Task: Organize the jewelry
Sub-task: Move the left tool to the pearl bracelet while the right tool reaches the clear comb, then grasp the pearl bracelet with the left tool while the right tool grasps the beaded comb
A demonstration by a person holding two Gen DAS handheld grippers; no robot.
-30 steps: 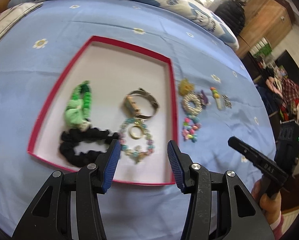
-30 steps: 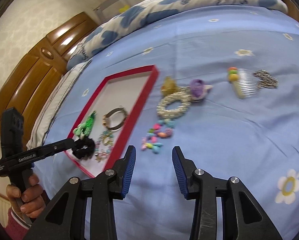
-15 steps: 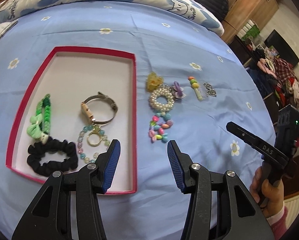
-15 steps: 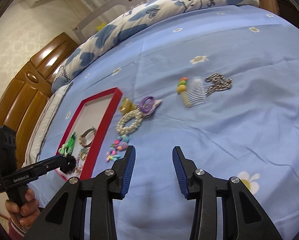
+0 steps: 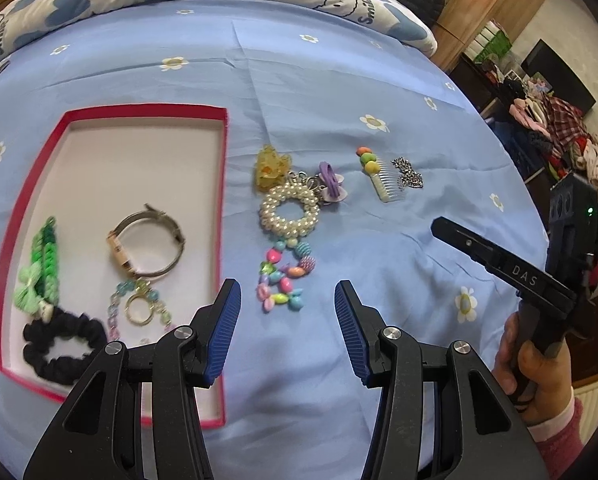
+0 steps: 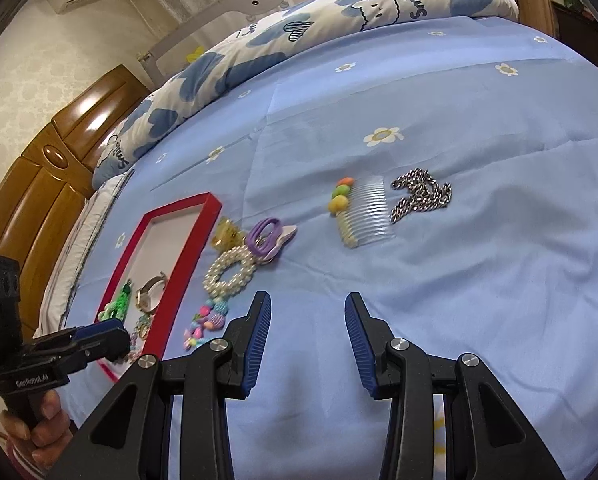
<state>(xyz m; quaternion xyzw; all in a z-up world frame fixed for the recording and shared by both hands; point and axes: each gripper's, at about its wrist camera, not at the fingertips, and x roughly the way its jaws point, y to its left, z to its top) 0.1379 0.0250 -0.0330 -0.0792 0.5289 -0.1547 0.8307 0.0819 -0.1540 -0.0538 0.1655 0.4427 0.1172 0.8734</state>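
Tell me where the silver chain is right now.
The silver chain lies on the blue bedsheet, outside the red tray, farthest from it in the row, just right of the clear hair comb in both views.

"DAS" on the right gripper (image 5: 459,240); "GenRobot.AI" on the left gripper (image 6: 111,334); "Smile" on the quilt (image 6: 379,8).

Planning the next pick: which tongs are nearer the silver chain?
Right. The right tongs hang nearer the chain, which lies beyond them; the left tongs sit near the red tray.
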